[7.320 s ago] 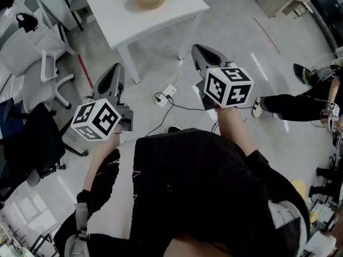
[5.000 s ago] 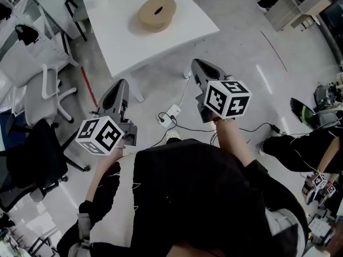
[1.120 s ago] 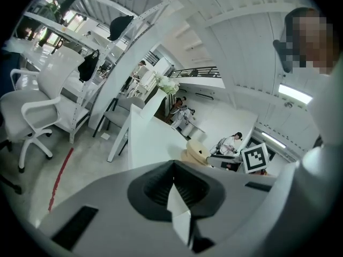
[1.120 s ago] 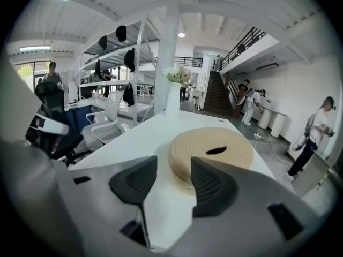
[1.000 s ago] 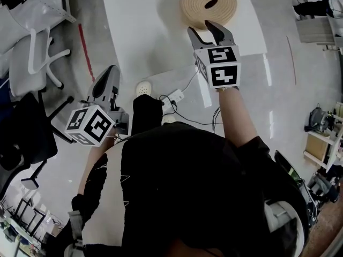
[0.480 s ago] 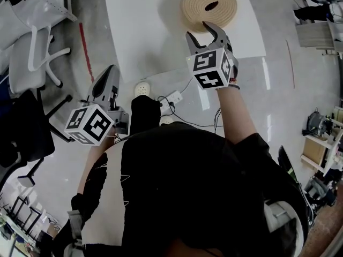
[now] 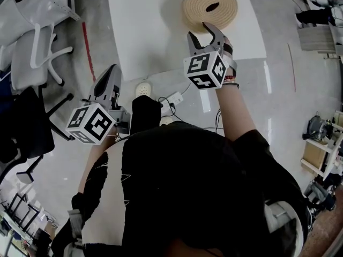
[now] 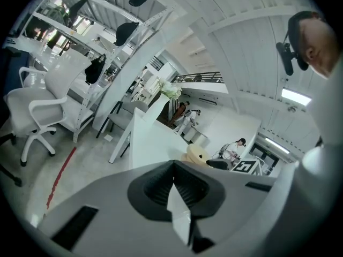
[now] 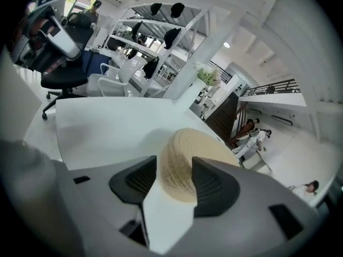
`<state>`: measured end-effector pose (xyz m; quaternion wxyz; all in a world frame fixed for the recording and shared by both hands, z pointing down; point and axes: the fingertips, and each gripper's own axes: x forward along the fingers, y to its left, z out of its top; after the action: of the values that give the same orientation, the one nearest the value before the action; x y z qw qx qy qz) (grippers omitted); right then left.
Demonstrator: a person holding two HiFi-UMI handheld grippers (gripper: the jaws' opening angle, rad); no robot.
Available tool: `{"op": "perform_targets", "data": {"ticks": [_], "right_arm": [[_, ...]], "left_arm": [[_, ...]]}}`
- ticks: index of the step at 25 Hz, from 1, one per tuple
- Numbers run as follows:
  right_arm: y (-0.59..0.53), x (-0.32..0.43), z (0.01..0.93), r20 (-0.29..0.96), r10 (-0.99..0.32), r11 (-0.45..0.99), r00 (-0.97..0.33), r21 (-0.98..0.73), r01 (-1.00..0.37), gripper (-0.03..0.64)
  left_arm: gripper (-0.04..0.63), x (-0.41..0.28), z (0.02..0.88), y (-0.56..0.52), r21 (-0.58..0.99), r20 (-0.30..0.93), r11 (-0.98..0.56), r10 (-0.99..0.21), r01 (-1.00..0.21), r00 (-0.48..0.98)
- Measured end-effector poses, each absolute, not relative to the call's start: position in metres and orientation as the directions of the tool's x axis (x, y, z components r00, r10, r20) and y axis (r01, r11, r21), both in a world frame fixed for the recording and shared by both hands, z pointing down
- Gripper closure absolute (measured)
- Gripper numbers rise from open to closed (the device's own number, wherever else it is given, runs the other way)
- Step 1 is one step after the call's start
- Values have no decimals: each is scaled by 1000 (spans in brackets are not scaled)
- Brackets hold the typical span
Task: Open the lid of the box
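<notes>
The box [image 7: 210,7] is round, beige and woven, with a dark hole in the middle of its lid. It sits on a white table [image 7: 144,31]. My right gripper [image 7: 201,32] is open, its tips just short of the box's near rim. In the right gripper view the box [image 9: 185,154] shows in the gap between the pads [image 9: 211,183] of that gripper [image 9: 174,178]; I cannot tell if they touch. My left gripper [image 7: 112,71] is shut, low at the left, off the table. In its own view the left gripper [image 8: 174,170] points towards the distant box [image 8: 195,154].
White office chairs [image 7: 32,52] and a black chair [image 7: 27,127] stand at the left. A power strip with cables [image 7: 174,97] lies on the floor by the table's near edge. Shelving [image 7: 316,31] stands at the right. The table's left half [image 9: 96,127] is bare.
Since the earliest frames the table and box have come close. In the last second the right gripper has rolled its cube to the left near the box rim; the left gripper stays put.
</notes>
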<state>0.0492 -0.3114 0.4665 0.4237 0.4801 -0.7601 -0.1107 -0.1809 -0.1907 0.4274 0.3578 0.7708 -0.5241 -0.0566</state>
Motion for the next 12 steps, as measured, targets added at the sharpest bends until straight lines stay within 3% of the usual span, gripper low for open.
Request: {"op": "perform_targets", "data": {"ticks": [12], "right_arm": [[-314,52,469,455,-888,422,-69,744,-519,434]], "left_arm": [[584,-183,425,-184,611,287,-174,-860,-772,422]]}}
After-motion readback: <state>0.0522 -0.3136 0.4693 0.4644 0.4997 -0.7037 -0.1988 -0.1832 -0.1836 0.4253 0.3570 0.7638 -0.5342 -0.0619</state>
